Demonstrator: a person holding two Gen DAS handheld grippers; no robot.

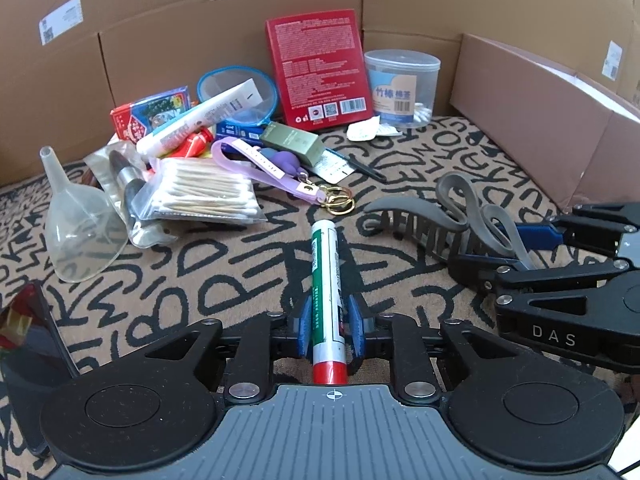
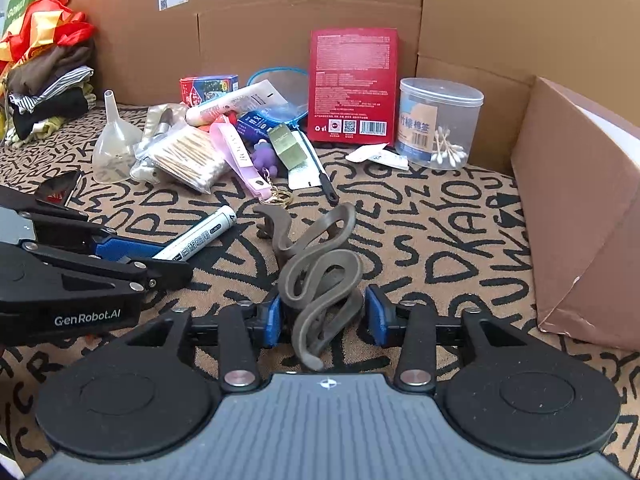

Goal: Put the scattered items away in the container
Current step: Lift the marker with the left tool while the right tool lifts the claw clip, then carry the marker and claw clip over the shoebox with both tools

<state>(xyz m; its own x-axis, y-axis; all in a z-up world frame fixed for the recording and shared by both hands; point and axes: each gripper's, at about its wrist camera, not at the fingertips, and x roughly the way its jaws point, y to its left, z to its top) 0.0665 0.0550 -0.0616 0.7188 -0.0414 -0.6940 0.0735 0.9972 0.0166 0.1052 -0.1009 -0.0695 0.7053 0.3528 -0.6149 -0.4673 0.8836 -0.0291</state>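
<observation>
A white and green marker (image 1: 326,272) with a red cap lies on the patterned carpet, lengthwise between the blue pads of my left gripper (image 1: 330,308). Thin dark gaps show on both sides, so the pads do not press on it. A grey hair claw (image 2: 320,264) rests on the carpet between the pads of my right gripper (image 2: 322,304), with a gap at the right pad. The brown cardboard box (image 2: 580,220) stands to the right. The left wrist view shows the claw (image 1: 420,224) lying in front of the right gripper (image 1: 520,248).
A heap at the back holds a clear funnel (image 1: 76,232), a cotton swab bag (image 1: 204,192), a white tube (image 1: 200,118), a purple strap with keyring (image 1: 280,172), a red box (image 1: 320,68) and a swab tub (image 1: 402,88). Folded clothes (image 2: 48,96) lie far left. Cardboard walls surround everything.
</observation>
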